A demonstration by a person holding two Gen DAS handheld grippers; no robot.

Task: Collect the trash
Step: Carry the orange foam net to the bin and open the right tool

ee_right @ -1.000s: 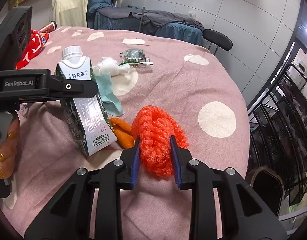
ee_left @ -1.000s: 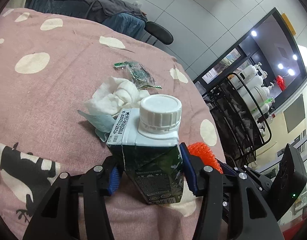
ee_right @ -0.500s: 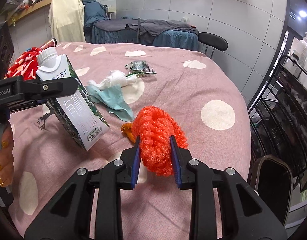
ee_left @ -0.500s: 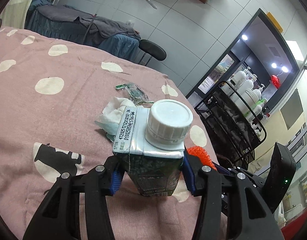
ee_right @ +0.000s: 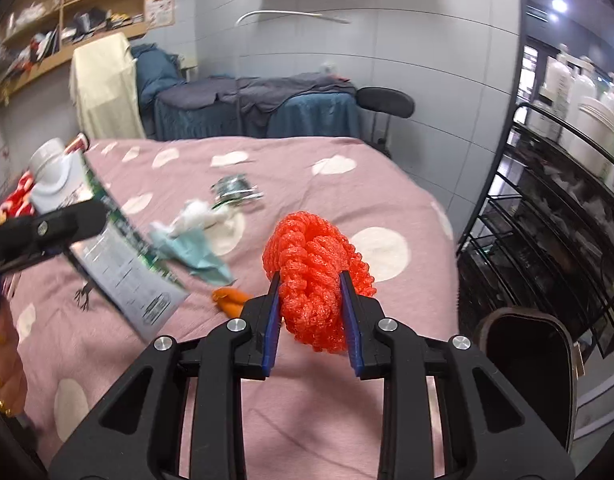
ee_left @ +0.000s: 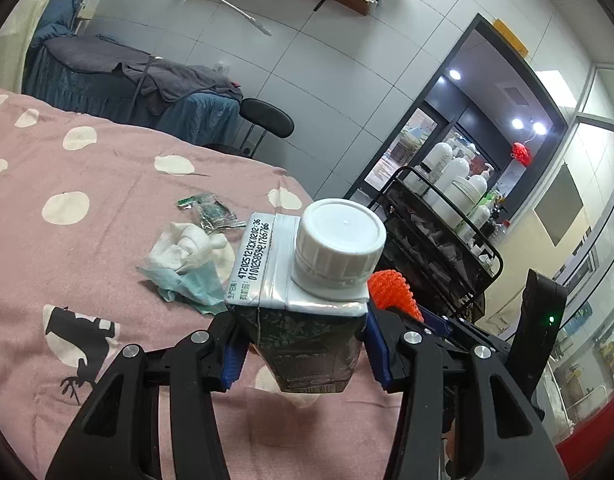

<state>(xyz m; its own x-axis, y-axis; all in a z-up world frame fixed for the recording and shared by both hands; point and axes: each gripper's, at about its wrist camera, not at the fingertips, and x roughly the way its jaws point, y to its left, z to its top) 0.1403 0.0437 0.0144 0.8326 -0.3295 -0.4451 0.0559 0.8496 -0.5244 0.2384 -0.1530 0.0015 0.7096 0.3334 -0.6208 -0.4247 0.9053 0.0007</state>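
My left gripper [ee_left: 301,350] is shut on a dark green milk carton [ee_left: 307,300] with a white screw cap, held in the air above the pink spotted bedspread [ee_left: 67,248]. The same carton [ee_right: 119,264] shows tilted at the left of the right wrist view. My right gripper [ee_right: 311,300] is shut on a bundle of orange foam netting [ee_right: 313,276], also lifted off the bedspread; the netting [ee_left: 391,288] peeks out behind the carton. On the bedspread lie a white tissue wad [ee_left: 187,246], a teal cloth [ee_left: 195,288], a green foil wrapper [ee_left: 209,210] and an orange peel [ee_right: 231,298].
A black wire rack [ee_right: 547,232] with white bottles stands off the bed's right edge, with a dark bin [ee_right: 527,356] below it. A black stool [ee_left: 265,118] and a covered couch [ee_left: 119,80] stand beyond the bed. A hand [ee_right: 5,364] holds the left gripper.
Both grippers rose off the bedspread with their loads. The carton went from standing on the cover to hanging tilted in the air. The netting also lifted clear.
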